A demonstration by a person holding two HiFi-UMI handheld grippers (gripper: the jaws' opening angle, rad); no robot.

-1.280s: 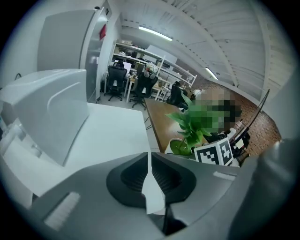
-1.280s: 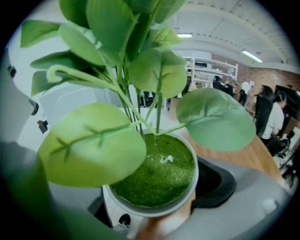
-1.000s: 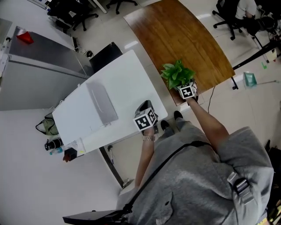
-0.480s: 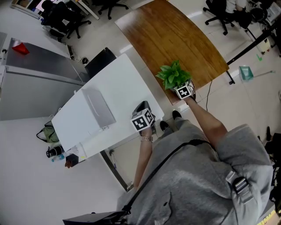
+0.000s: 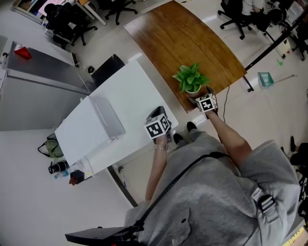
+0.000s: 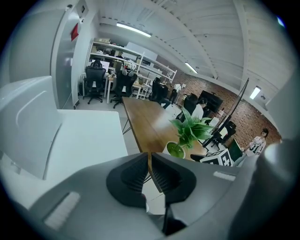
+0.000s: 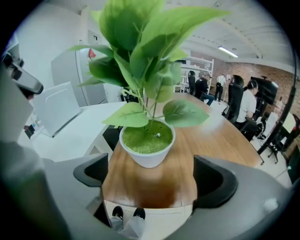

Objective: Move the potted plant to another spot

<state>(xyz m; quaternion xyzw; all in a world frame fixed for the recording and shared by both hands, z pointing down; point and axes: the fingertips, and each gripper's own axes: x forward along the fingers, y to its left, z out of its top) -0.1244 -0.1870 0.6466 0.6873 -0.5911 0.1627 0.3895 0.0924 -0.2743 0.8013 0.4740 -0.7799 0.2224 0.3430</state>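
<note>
Counting from the near end: one person in a grey top, both forearms stretched forward, one gripper in each hand, so two grippers total.

The left gripper (image 5: 157, 119) hovers over the near corner of the white table (image 5: 126, 98). Its jaws are pressed together with nothing between them. It points out across the tabletop, and the left forearm runs pretty much straight back to the body.

The right gripper (image 5: 198, 96) is just off the near edge of the wooden table (image 5: 192, 41), with the right arm reaching further out and a bit to the side. Its jaws are spread wide and holding nothing. The pot sits just past the tips, lined up with the gap, and neither jaw touches it. You can see the person's two shoes (image 7: 126, 213) on the floor below that table edge.

There's one potted plant (image 5: 191, 79): a white pot, green fill on top, broad green leaves. It stands upright on the wooden table near its close end, beside the gap between the two tables.

So two tables, white and wooden, side by side. One flat grey tray-like thing (image 5: 109, 115) lies on the white one, well apart from the left gripper.

Further back there are several black office chairs (image 5: 235, 13); I can't get an exact count.
</note>
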